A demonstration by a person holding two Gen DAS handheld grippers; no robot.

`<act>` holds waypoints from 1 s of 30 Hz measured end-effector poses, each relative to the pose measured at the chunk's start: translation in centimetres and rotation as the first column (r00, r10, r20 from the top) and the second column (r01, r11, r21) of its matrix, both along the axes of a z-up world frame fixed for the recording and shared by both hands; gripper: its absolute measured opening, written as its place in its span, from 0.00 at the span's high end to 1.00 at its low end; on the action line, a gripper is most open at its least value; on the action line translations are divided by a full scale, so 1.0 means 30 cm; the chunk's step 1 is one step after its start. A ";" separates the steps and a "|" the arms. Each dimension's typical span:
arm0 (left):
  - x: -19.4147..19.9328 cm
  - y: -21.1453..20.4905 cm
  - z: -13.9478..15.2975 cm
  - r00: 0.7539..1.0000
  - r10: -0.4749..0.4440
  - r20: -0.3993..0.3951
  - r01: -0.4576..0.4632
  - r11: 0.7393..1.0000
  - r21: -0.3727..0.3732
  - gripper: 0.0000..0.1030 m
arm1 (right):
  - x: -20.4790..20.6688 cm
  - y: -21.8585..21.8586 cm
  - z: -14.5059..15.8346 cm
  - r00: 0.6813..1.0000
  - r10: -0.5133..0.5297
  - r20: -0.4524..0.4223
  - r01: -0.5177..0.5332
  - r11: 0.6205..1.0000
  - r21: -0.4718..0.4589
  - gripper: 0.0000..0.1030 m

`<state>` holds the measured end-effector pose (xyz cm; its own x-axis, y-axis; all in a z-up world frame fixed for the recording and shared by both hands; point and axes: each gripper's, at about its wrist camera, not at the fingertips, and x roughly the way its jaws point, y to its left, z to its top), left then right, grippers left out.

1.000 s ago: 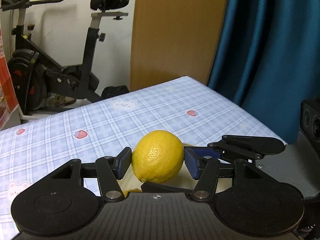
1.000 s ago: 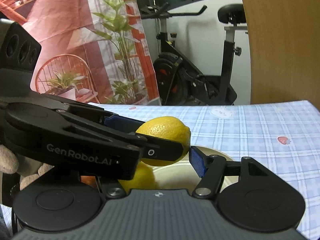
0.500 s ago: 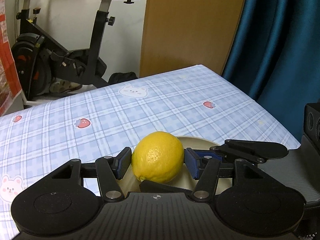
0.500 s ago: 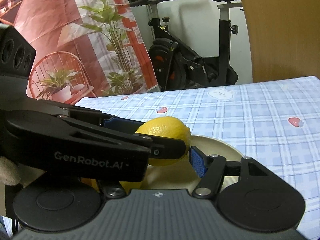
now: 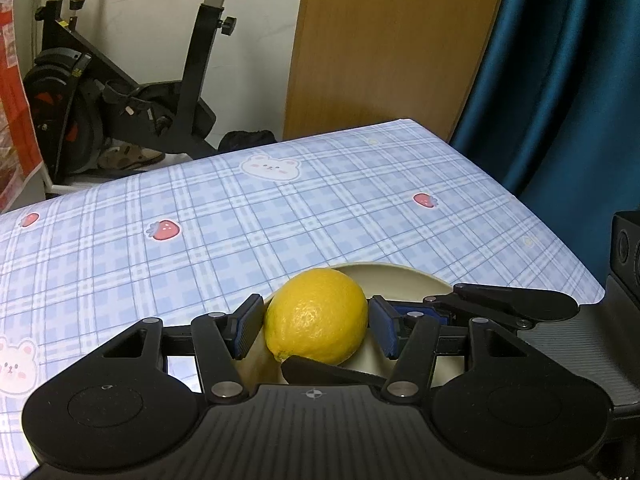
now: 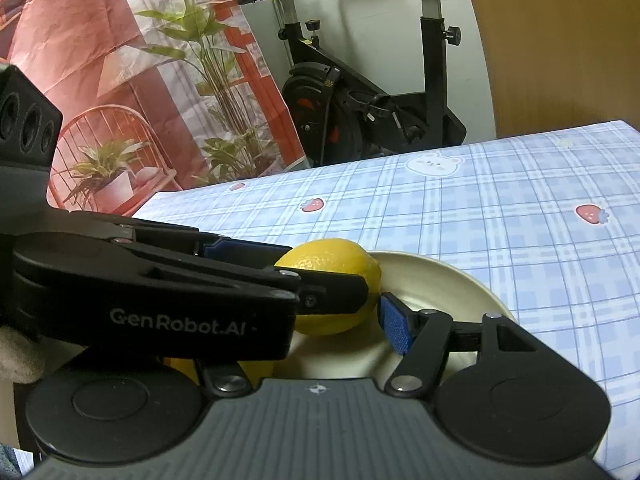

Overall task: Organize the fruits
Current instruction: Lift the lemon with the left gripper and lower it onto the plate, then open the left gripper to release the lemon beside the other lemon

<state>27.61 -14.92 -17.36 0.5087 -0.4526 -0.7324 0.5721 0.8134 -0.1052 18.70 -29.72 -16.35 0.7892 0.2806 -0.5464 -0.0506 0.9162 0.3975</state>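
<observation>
Plaid tablecloth [image 5: 280,216], left claw [image 5: 316,326] gripping lemon [image 5: 318,322], right claw [image 6: 340,320] half hidden, state unclear

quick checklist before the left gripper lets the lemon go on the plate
1. Left gripper grips the lemon, pads on both sides: ok.
2. Lemon over the cream plate: ok.
3. Lemon resting on the plate: cannot tell, its underside is hidden.
4. Right gripper's blue pad clear of the lemon, a small gap shows: ok.
5. Landing spot free of the second yellow fruit: cannot tell.
</observation>
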 end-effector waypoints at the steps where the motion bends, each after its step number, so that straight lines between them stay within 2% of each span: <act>1: -0.004 0.002 0.004 1.000 0.002 0.005 -0.002 1.000 0.001 0.42 | 0.004 0.006 0.003 1.000 -0.002 -0.002 0.002 1.000 -0.005 0.35; 15: -0.093 0.062 0.080 0.997 0.036 0.067 -0.037 0.999 0.013 0.40 | -0.056 0.031 0.053 0.999 -0.034 -0.015 0.033 0.999 -0.039 0.35; 30: -0.271 0.238 0.169 0.982 0.122 0.141 -0.125 0.992 0.008 0.40 | -0.204 0.142 0.128 0.999 -0.041 0.028 0.044 0.995 -0.093 0.35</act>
